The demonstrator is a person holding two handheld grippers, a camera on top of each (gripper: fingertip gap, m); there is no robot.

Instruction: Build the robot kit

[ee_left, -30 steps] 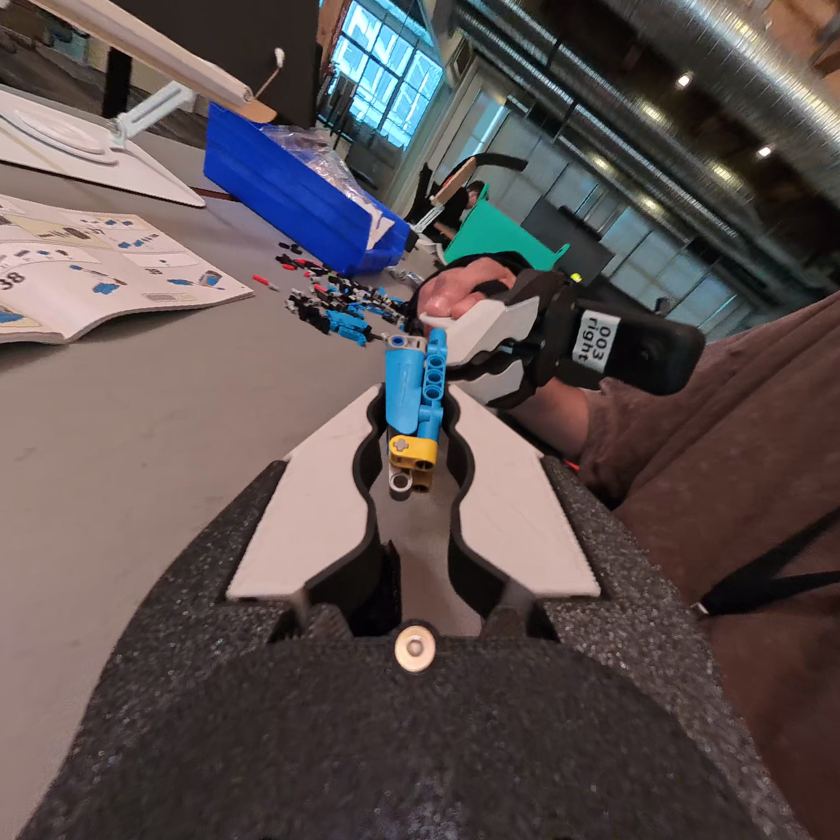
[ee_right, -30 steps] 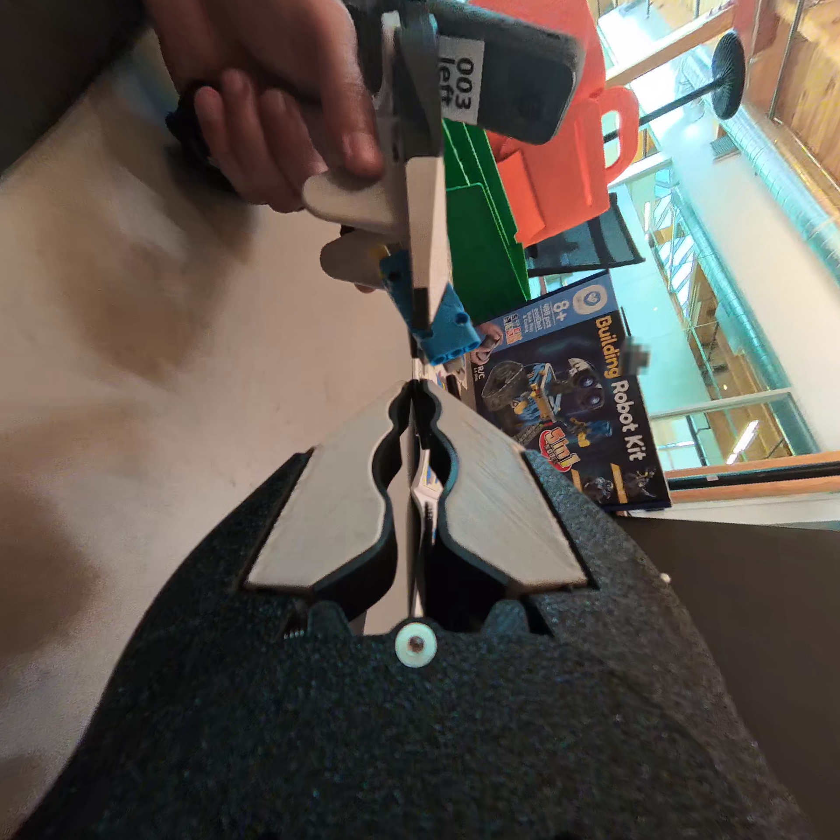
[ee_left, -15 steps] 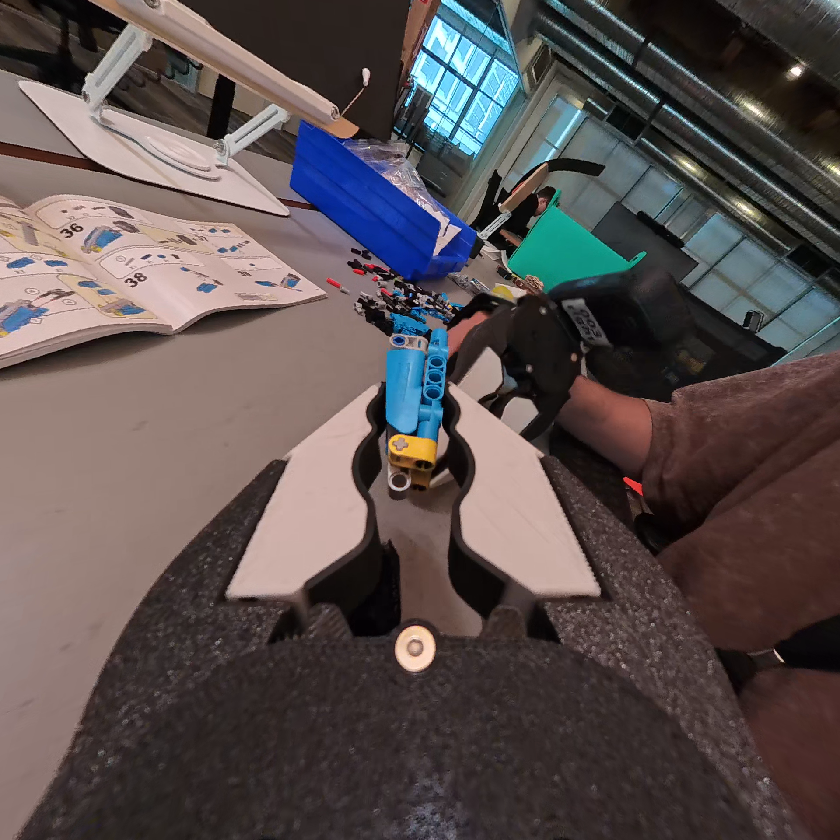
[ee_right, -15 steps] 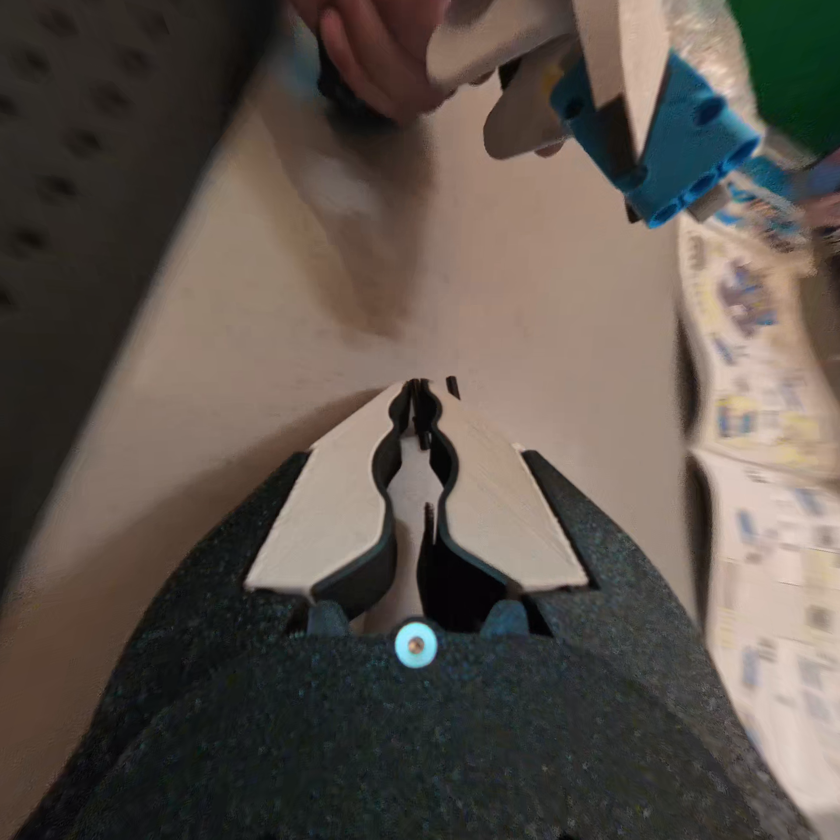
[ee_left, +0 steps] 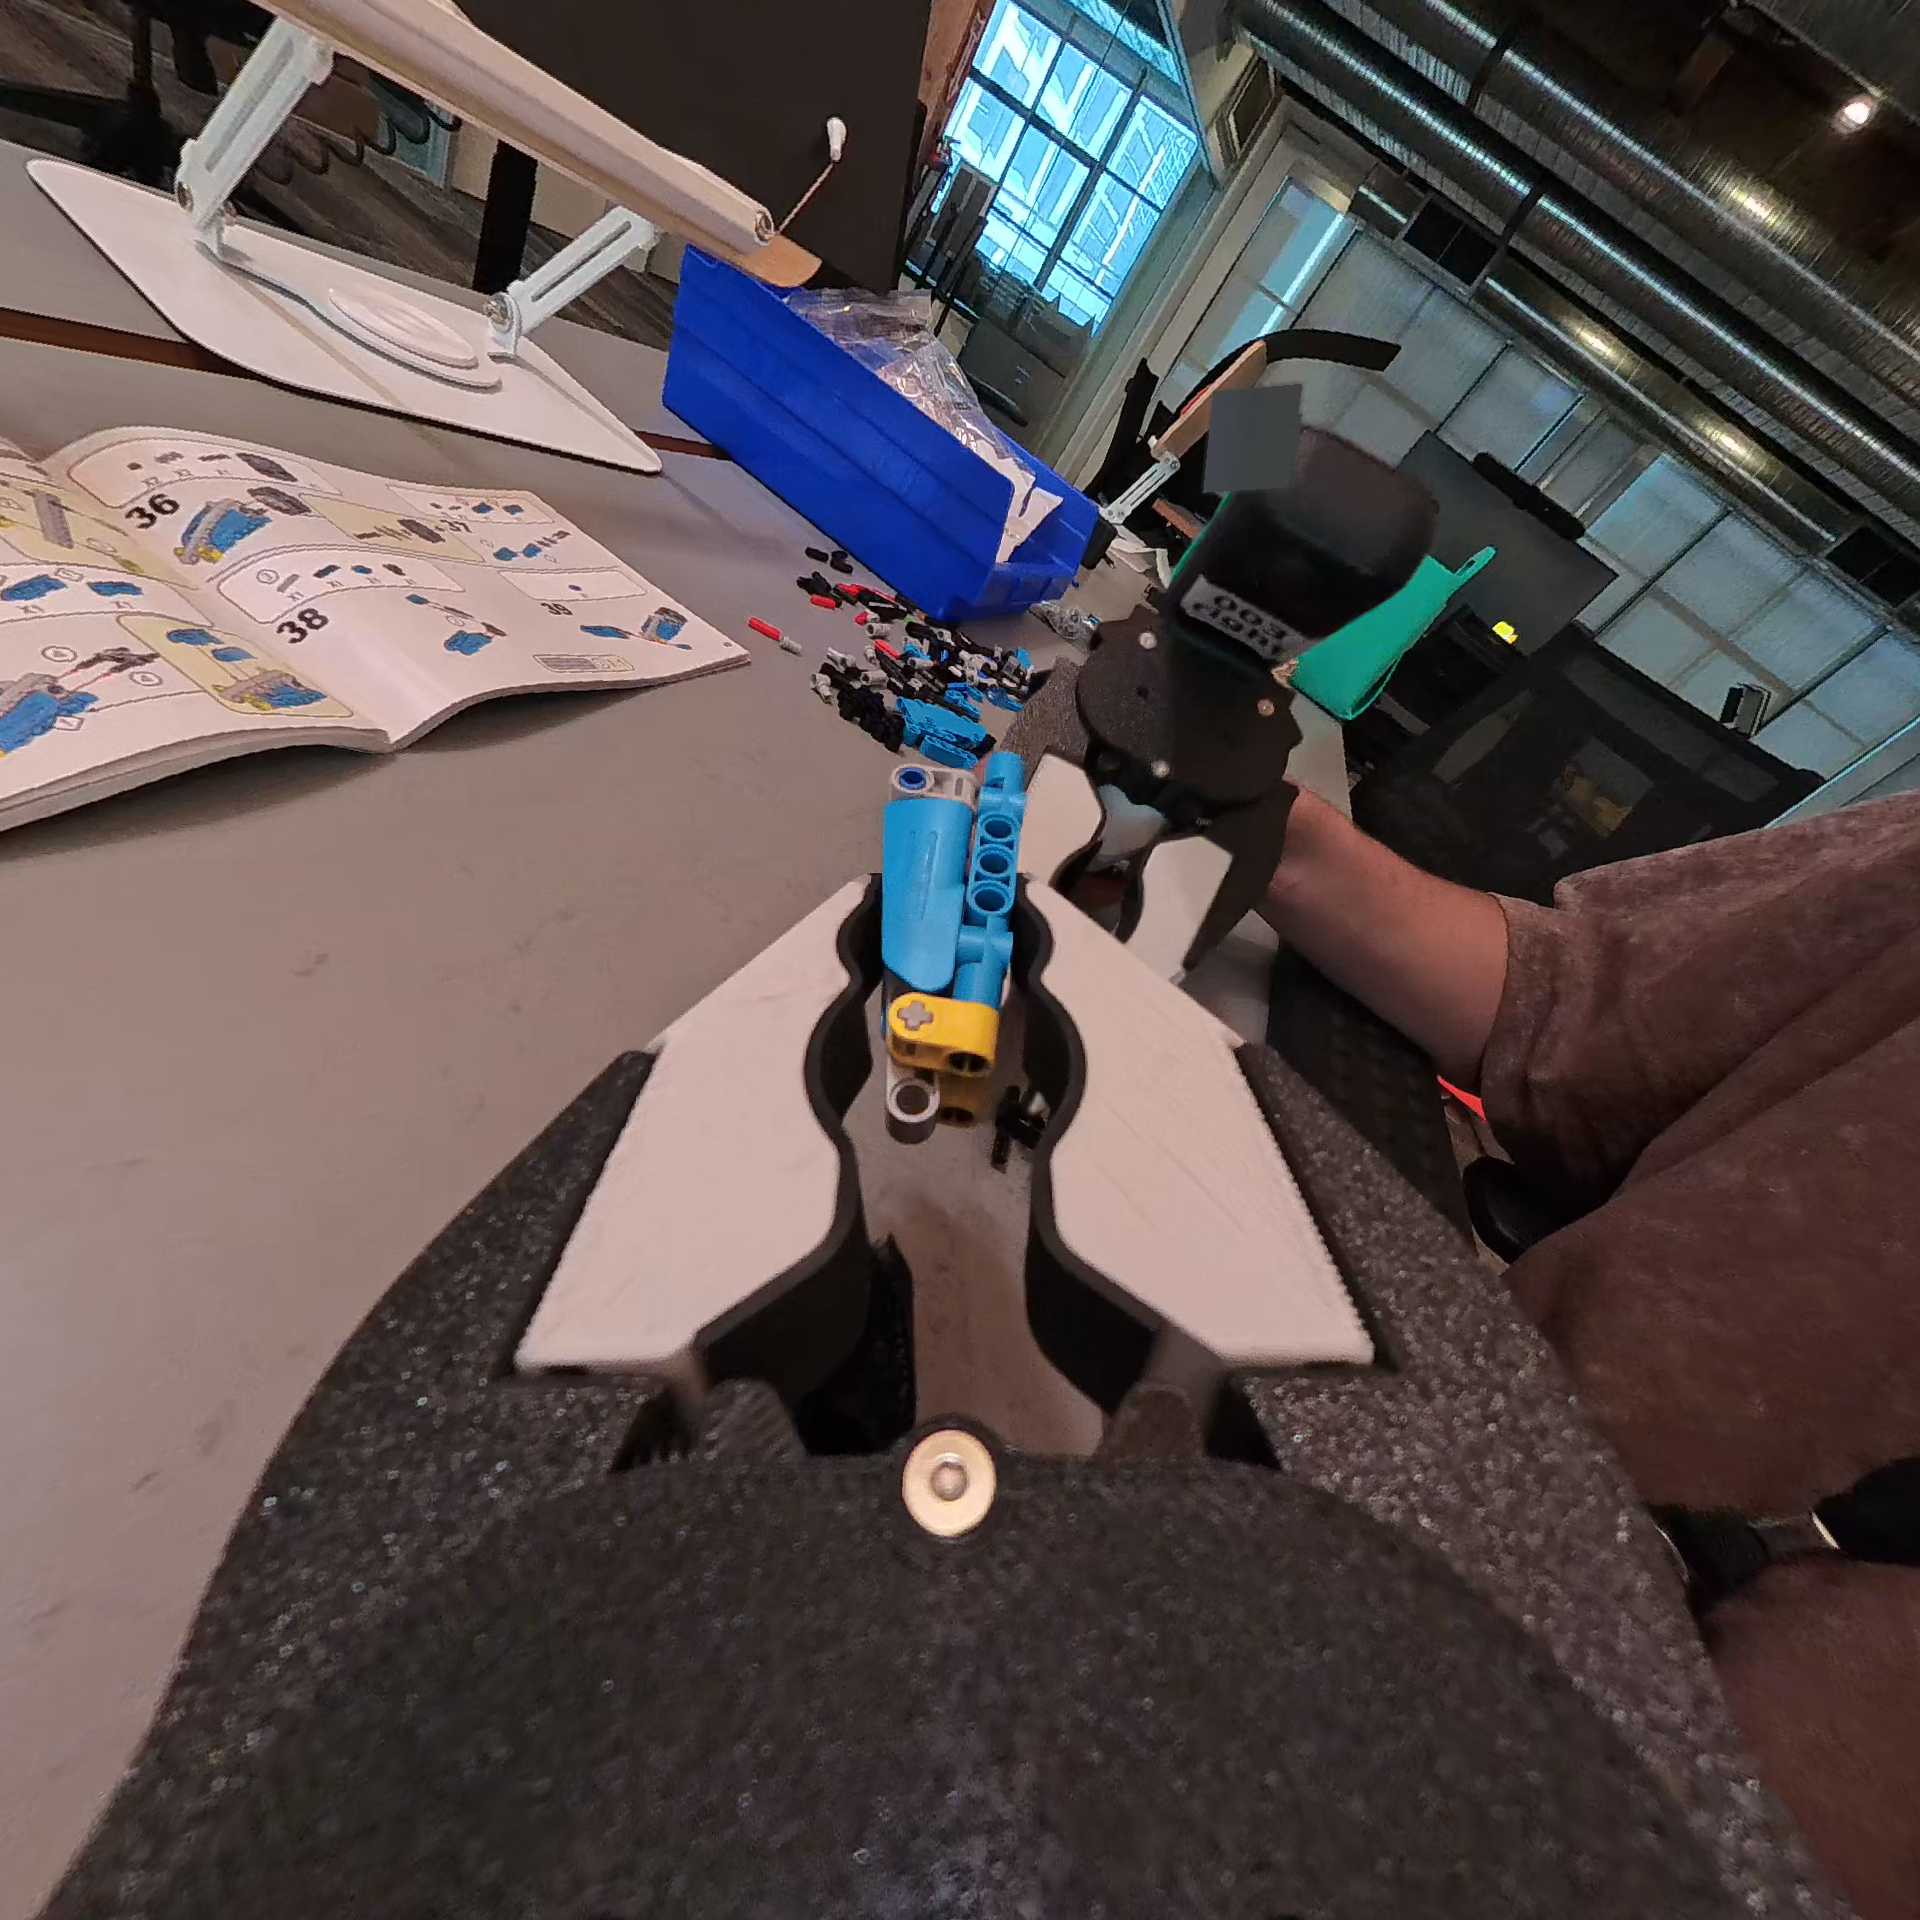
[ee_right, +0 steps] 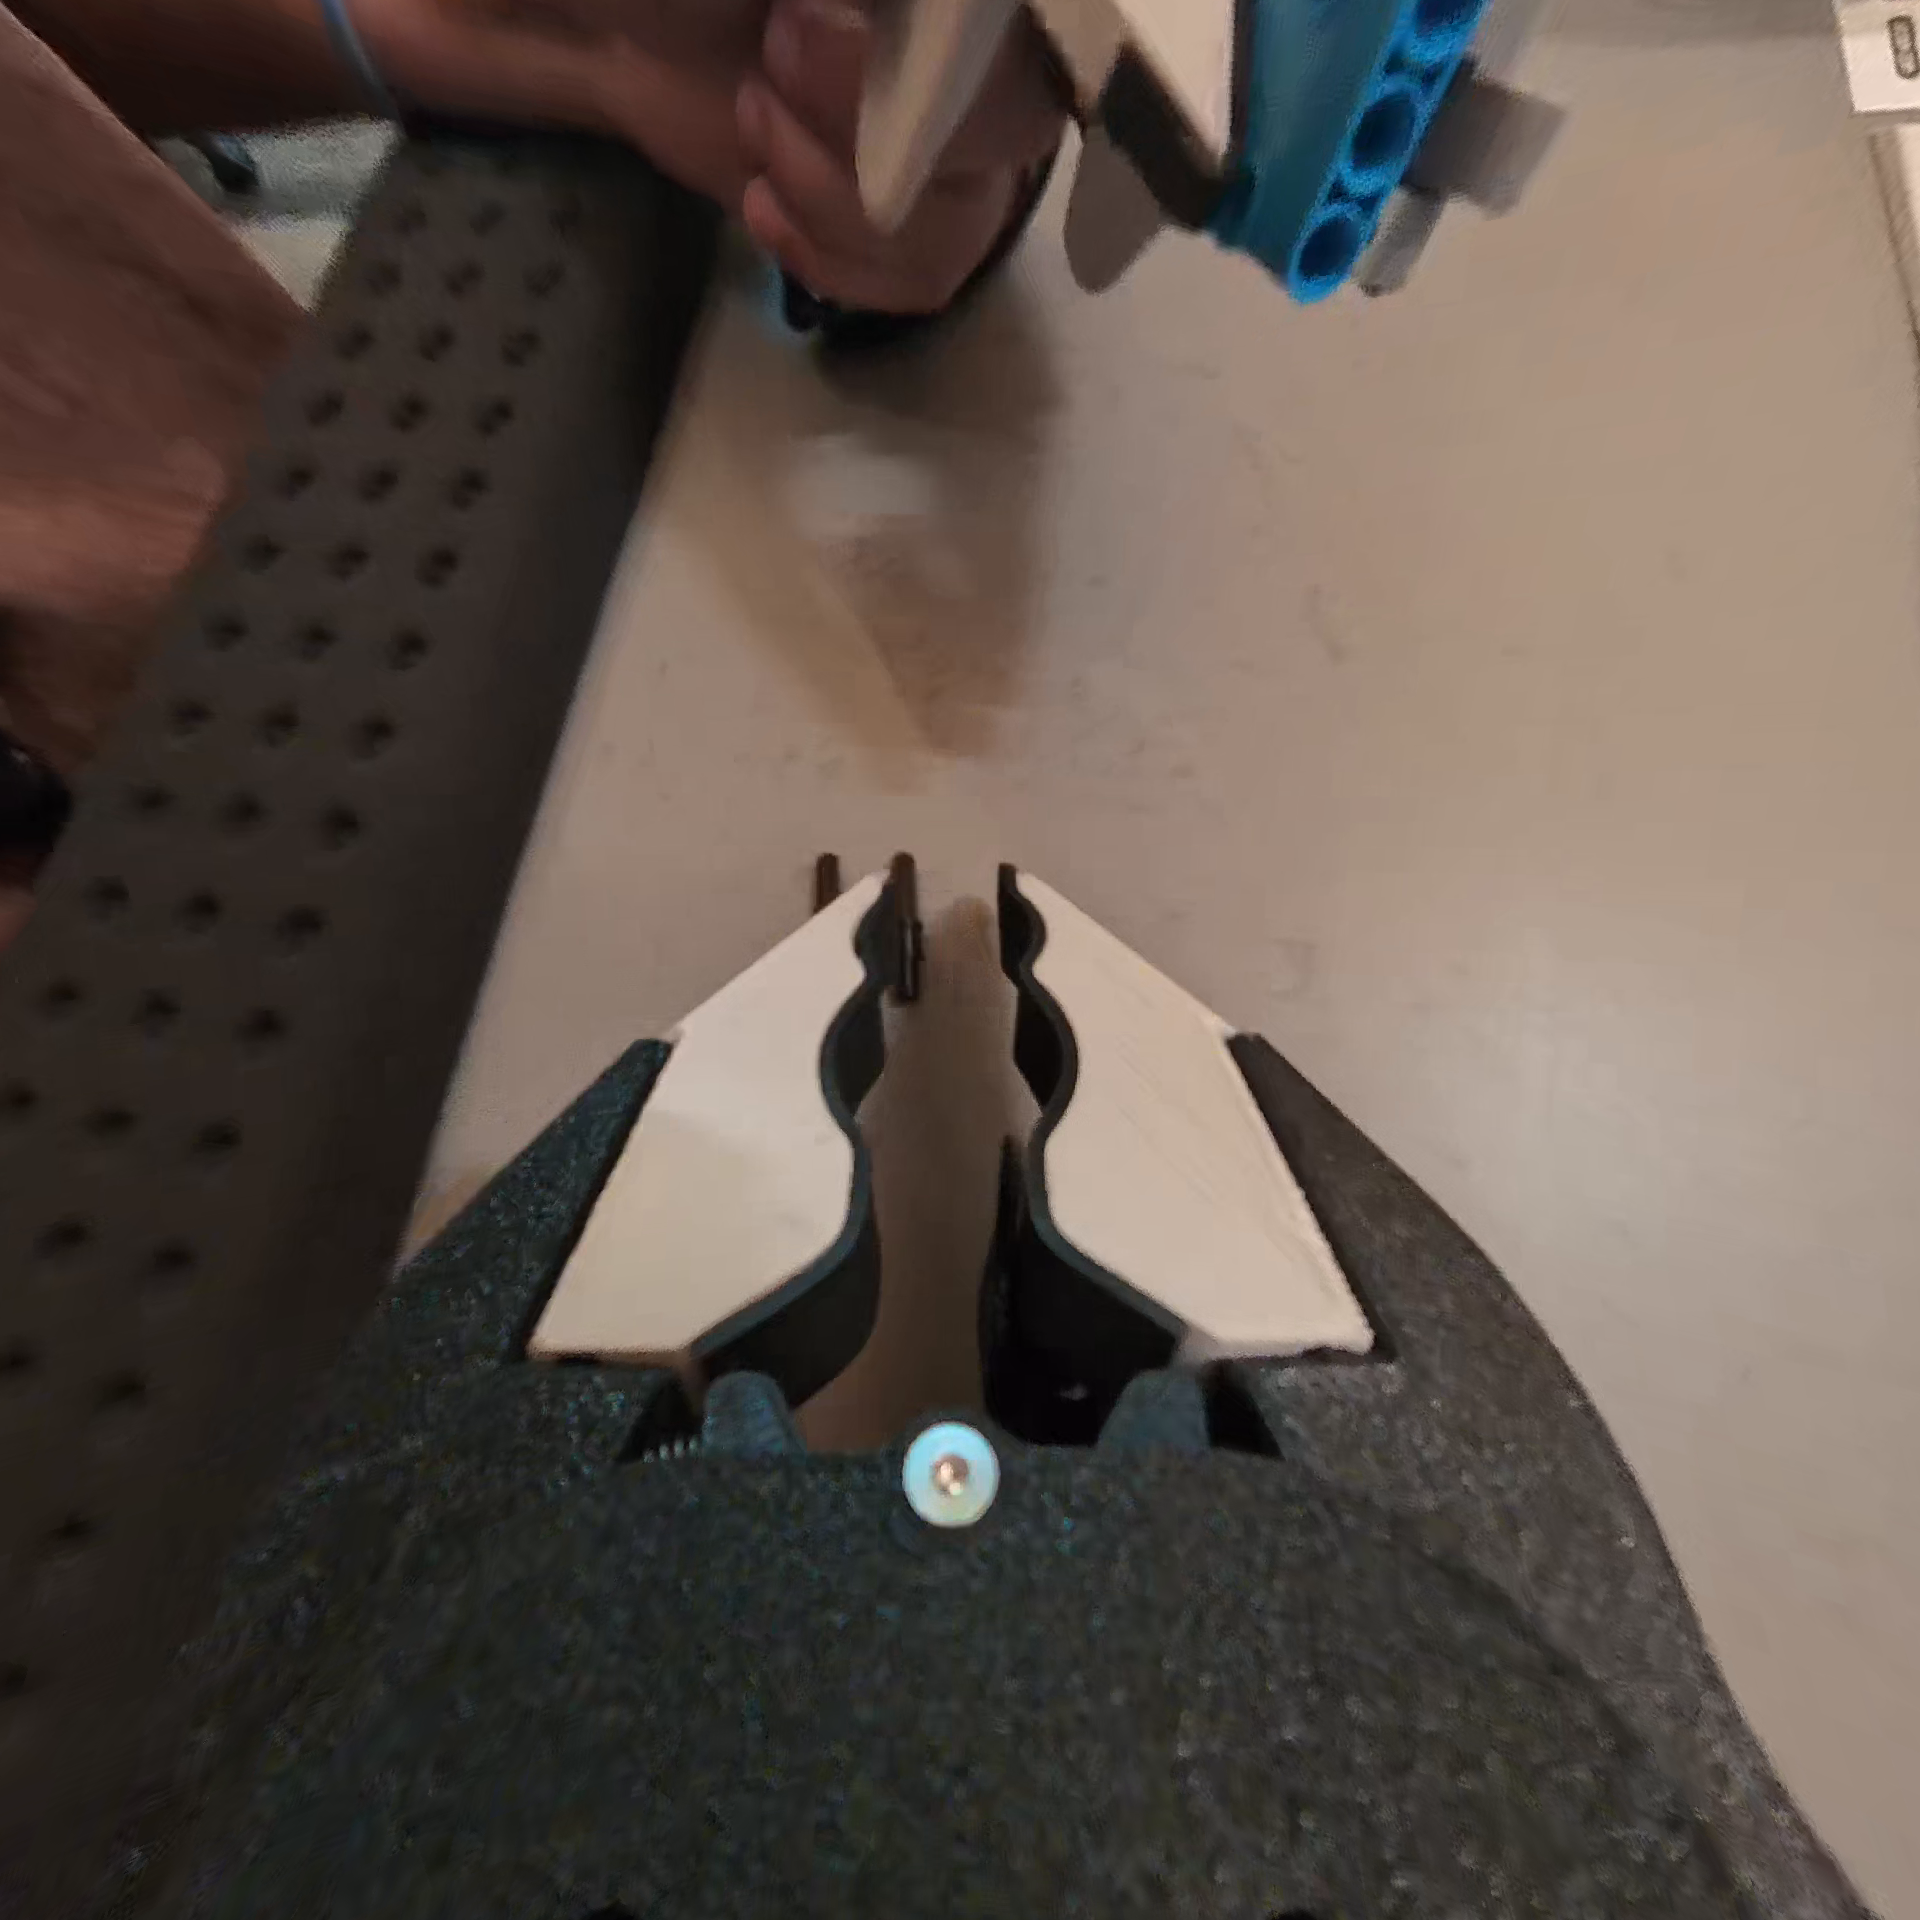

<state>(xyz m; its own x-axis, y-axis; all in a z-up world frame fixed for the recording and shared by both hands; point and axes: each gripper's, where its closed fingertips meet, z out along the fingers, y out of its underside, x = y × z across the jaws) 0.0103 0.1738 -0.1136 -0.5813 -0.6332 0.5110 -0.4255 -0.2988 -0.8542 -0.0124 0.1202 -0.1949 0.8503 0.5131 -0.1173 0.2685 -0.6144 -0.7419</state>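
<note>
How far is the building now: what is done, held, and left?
Done: a few blue, yellow and grey pieces are joined into one small assembly. In hand: the left claw is shut on it; the right claw is open. Left: loose pieces lie on the table.

We see a grey table [ee_left: 364,987] in a large hall: gridded windows [ee_left: 1070,166] admit blue daylight, glass partitions [ee_left: 1621,416] line the far side, and metal ducts [ee_left: 1558,135] (with small ceiling lights [ee_left: 1855,109]) cross the dark ceiling.
</note>
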